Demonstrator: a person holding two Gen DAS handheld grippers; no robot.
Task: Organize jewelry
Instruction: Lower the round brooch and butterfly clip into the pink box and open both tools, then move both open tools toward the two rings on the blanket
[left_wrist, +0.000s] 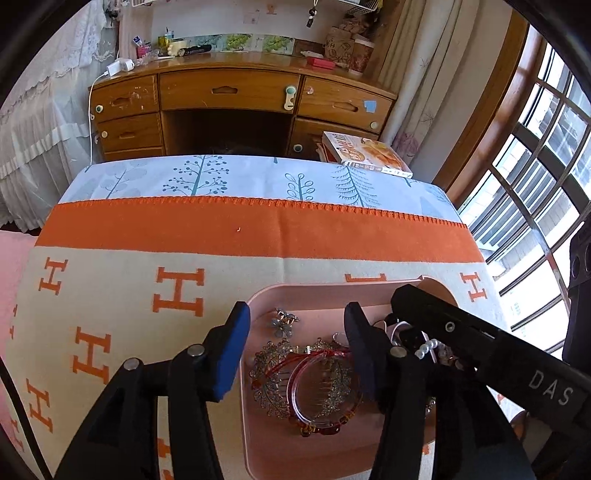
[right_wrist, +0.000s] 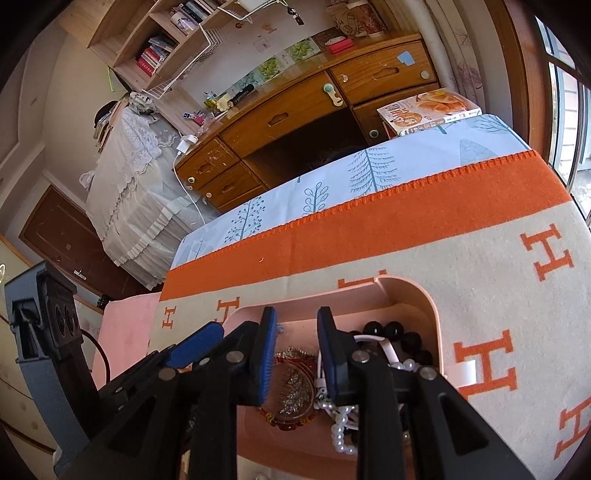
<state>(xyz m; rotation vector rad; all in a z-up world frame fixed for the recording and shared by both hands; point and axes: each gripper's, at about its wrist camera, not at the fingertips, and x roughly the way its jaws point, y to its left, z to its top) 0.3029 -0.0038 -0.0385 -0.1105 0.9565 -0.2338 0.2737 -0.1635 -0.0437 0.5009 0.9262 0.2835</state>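
Pink plastic forms the shallow tray (left_wrist: 258, 299) in which the jewelry is gathered, and it is set on a beige blanket (left_wrist: 122, 288) with orange H letters and an orange border that is spread over the bench. Both claws are held low over this tray.

The left claw (left_wrist: 295, 350) is angled down and forward, with its fingers spread wide and nothing gripped. Its left finger is seen over the tray's left rim, its right finger over the middle of the tray. Between the fingers a rhinestone hair comb (left_wrist: 275, 384) is seen lying flat, with a clear pink bangle (left_wrist: 321, 387) resting on top of it and a red beaded bracelet (left_wrist: 317, 428) at the bangle's near edge. A small silver flower brooch (left_wrist: 282, 321) lies apart from these, nearer the far wall.

The right claw (right_wrist: 295, 350) is tilted, entering from the right side and crossing beside the left one; in the left wrist view its black body is seen over the tray's right part. Its fingers are parted and empty, held just above the jewelry. Under and beside its right finger a white pearl strand (right_wrist: 341, 428) is draped, and black round beads (right_wrist: 395, 332) are piled in the far right corner.

Beyond the bench a wooden desk (left_wrist: 229, 92) with drawers is seen, and a book (left_wrist: 369, 153) lies at the bench's far right corner.
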